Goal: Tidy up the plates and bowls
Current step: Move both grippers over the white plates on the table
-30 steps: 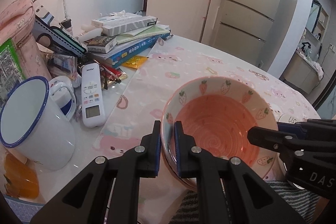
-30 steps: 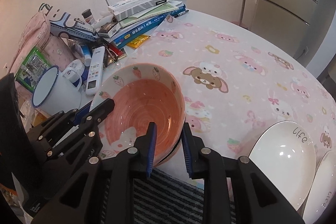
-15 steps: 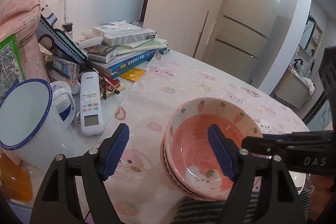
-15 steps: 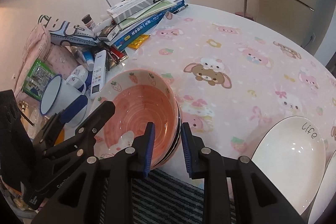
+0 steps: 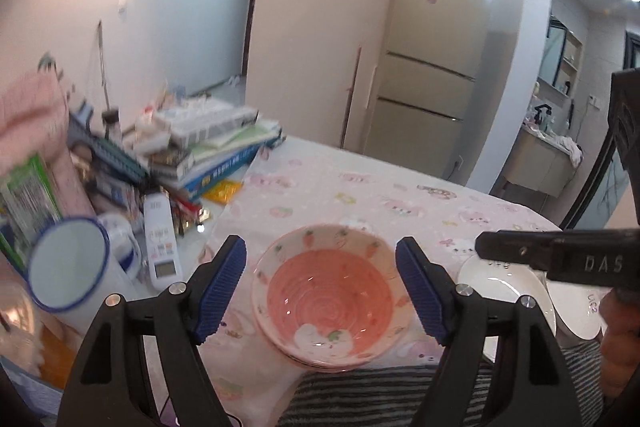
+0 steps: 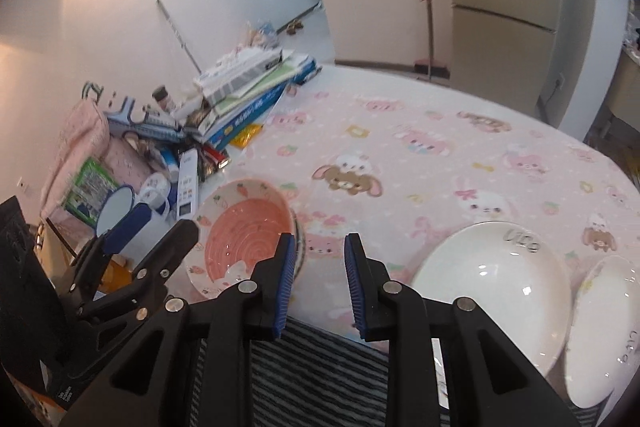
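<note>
The pink strawberry-print ceramic bowl [image 5: 329, 297] sits nested on other bowls at the near edge of the pink cartoon-print tablecloth [image 6: 420, 163], so that stack looks done; the two white glazed bowls lettered "Life" [image 6: 492, 287] lie apart beside it, seemingly not yet gathered; the left gripper [image 5: 320, 291] is spread wide around the bowl, pads clear of it; the right gripper [image 6: 318, 285] holds nothing, its jaws narrowly parted; only the right wrist view shows both white bowls whole; only the left shows the beige refrigerator [image 5: 432, 59]
</note>
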`<control>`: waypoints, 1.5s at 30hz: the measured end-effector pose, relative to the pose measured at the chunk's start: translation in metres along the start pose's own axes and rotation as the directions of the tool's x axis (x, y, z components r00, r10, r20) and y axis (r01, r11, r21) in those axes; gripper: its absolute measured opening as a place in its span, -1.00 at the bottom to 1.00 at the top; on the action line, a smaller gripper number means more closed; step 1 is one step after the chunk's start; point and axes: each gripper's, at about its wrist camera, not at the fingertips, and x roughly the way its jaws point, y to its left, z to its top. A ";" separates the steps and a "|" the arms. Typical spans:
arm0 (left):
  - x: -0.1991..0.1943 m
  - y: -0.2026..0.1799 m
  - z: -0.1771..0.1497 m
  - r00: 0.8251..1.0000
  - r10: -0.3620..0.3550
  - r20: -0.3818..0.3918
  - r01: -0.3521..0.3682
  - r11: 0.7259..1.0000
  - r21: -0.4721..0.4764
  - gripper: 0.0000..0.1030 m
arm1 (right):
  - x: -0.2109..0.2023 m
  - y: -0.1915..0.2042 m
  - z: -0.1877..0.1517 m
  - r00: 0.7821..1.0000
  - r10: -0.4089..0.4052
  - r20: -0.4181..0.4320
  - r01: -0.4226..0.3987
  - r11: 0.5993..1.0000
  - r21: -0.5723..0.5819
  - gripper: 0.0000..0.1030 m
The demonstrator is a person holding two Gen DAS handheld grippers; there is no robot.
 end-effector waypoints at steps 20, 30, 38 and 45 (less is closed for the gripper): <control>-0.085 -0.192 0.043 0.900 -0.434 0.045 0.403 0.865 0.300 0.80 | -0.223 -0.190 -0.101 0.926 -0.271 0.262 0.197 0.941 0.276 -0.48; -0.095 -0.280 0.046 0.846 -0.529 0.069 0.475 0.805 0.354 0.84 | -0.247 -0.289 -0.143 0.915 -0.350 0.198 0.252 0.883 0.395 -0.48; -0.025 -0.352 0.039 0.879 -0.455 -0.140 0.473 0.803 0.363 0.84 | -0.211 -0.360 -0.156 0.937 -0.335 0.097 0.250 0.840 0.481 -0.48; 0.072 -0.374 0.023 0.805 -0.388 -0.448 0.529 0.812 0.247 0.62 | -0.165 -0.387 -0.154 0.923 -0.385 0.005 0.348 0.842 0.412 -0.48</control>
